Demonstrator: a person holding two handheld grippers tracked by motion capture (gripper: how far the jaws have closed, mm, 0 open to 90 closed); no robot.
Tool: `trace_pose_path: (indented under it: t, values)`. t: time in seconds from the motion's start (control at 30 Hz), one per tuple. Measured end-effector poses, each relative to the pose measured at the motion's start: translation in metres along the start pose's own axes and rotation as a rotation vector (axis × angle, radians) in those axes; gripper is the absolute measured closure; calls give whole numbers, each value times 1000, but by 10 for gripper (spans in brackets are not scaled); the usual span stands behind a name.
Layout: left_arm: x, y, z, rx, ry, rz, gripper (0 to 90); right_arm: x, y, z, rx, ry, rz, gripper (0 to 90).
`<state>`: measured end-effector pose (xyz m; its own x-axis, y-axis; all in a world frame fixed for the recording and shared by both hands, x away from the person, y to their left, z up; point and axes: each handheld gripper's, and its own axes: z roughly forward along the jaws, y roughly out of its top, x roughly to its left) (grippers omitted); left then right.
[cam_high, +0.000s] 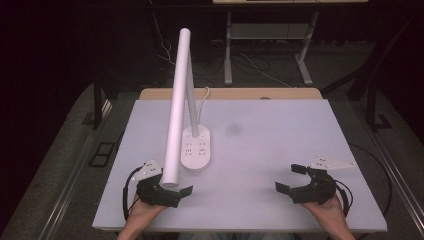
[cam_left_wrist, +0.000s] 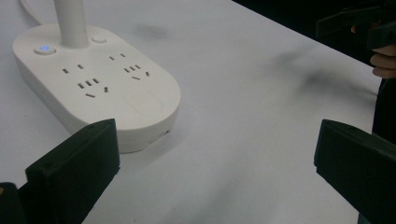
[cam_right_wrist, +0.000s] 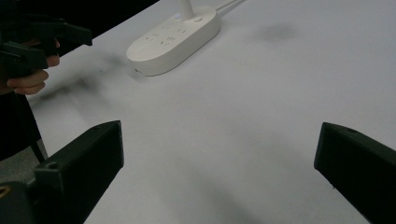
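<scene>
A white desk lamp stands at the table's left middle. Its oval base carries socket holes and a small button lit blue. Its long white tube head slants toward the near side. My left gripper rests near the front left, just under the tube's end, open with nothing between its jaws. The base lies a little ahead of its left jaw. My right gripper sits at the front right, open over bare white tabletop.
The lamp's white cable runs off the far edge over a wooden strip. A faint dark smudge marks the table's middle. Desk legs and loose cables stand on the floor beyond. A hand holds each gripper at the near edge.
</scene>
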<state>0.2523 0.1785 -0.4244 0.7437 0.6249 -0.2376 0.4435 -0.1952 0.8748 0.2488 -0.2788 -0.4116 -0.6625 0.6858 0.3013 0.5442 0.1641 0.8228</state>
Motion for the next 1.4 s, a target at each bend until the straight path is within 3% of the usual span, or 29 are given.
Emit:
trace_pose_path:
  t: [1.0,1.4]
  values:
    - [-6,2,2,32,-20,23,0,-3,-3,-1,45,-5,-11,7]
    - [-5,11,-3,35,-13,36,0,-6,-4,-4,37,-9,-7,7]
